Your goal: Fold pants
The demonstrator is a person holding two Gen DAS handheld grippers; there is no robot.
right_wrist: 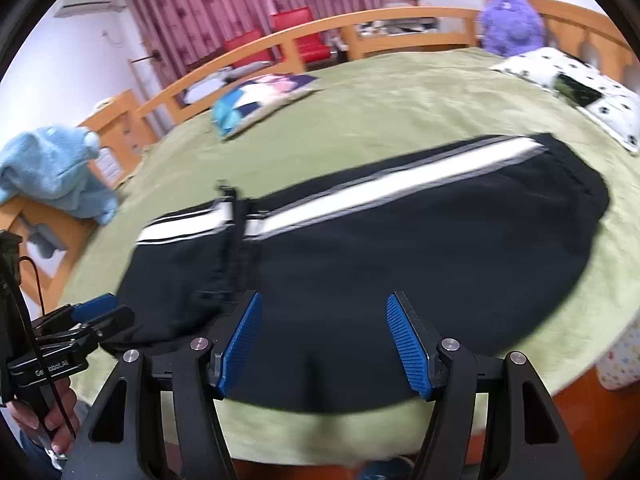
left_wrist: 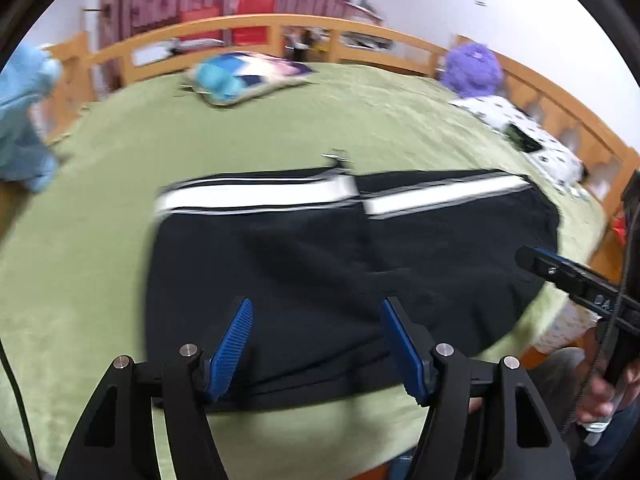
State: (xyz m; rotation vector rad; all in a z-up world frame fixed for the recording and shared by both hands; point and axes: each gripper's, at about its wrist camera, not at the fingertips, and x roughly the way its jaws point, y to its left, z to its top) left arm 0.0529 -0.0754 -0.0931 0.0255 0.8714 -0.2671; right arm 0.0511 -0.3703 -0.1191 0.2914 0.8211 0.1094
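Note:
Black pants with a white side stripe lie folded flat on the green bedspread, near its front edge; they also show in the right wrist view. My left gripper is open and empty, its blue pads hovering over the pants' near edge. My right gripper is open and empty above the near edge of the pants as well. The right gripper also shows at the right of the left wrist view, and the left gripper at the left of the right wrist view.
A patterned pillow lies at the far side of the bed. A purple plush toy and a spotted pillow with a phone on it sit at the right. A blue towel hangs at the left. A wooden rail rings the bed.

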